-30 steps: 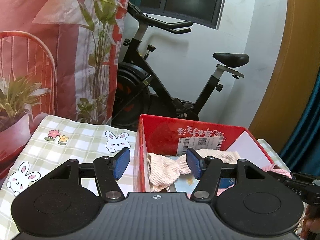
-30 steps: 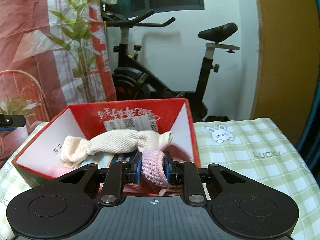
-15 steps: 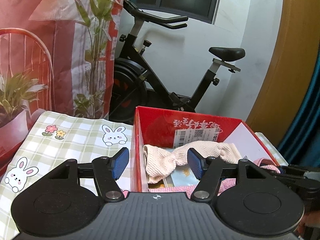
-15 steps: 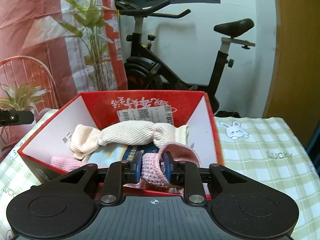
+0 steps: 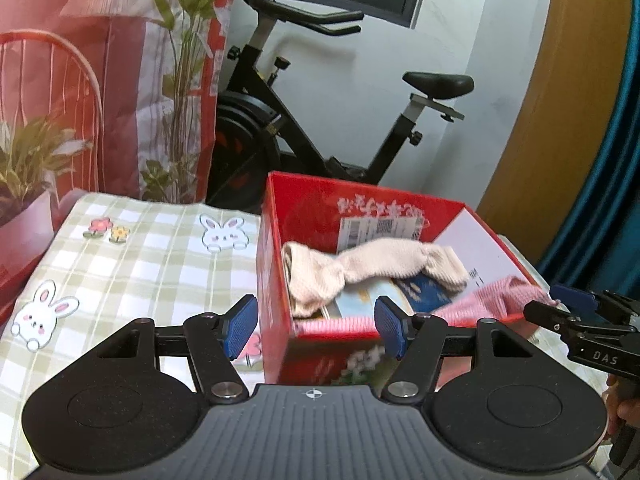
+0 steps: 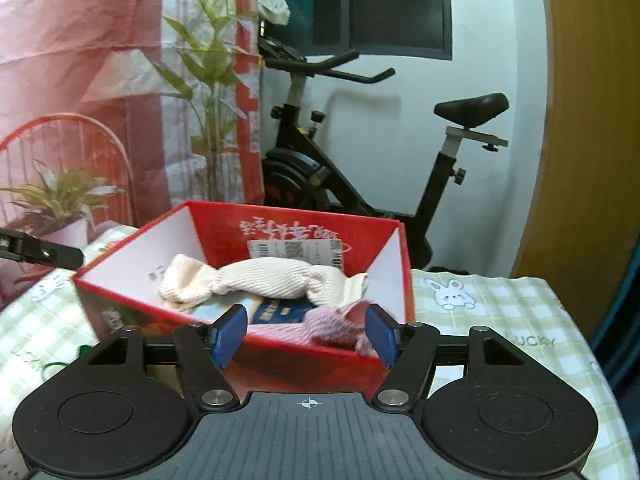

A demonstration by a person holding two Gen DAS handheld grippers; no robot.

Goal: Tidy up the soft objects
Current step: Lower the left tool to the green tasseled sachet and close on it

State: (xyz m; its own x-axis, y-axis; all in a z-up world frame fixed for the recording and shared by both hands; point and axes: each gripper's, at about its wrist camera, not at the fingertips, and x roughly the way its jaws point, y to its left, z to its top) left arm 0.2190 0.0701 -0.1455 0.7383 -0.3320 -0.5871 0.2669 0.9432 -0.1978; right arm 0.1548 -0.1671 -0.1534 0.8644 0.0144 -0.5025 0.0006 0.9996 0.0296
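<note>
A red cardboard box [image 5: 270, 280] [image 6: 304, 236] stands on the checked tablecloth. A cream knitted cloth [image 5: 372, 264] [image 6: 272, 276] lies across its inside, over a blue printed item [image 6: 280, 310]. A pink knitted cloth [image 5: 500, 296] [image 6: 328, 324] rests inside along the box's near wall. My right gripper [image 6: 304, 334] is opening. The pink cloth lies loose between its blue pads and brushes the right one. My left gripper [image 5: 315, 328] stands open before the box's near left corner, holding nothing. The right gripper's fingers [image 5: 576, 308] show at the right edge of the left wrist view.
A black exercise bike [image 5: 320, 132] [image 6: 360, 184] stands behind the table by a white wall. A red printed curtain with plants [image 5: 100, 80] hangs at the left. The bunny-patterned tablecloth [image 5: 140, 264] [image 6: 500, 312] spreads on both sides of the box. A hand [image 5: 624, 400] shows at the right.
The right gripper's jaws have spread and let go of the pink cloth, which now lies in the box. Both grippers have drawn back a little from the box.
</note>
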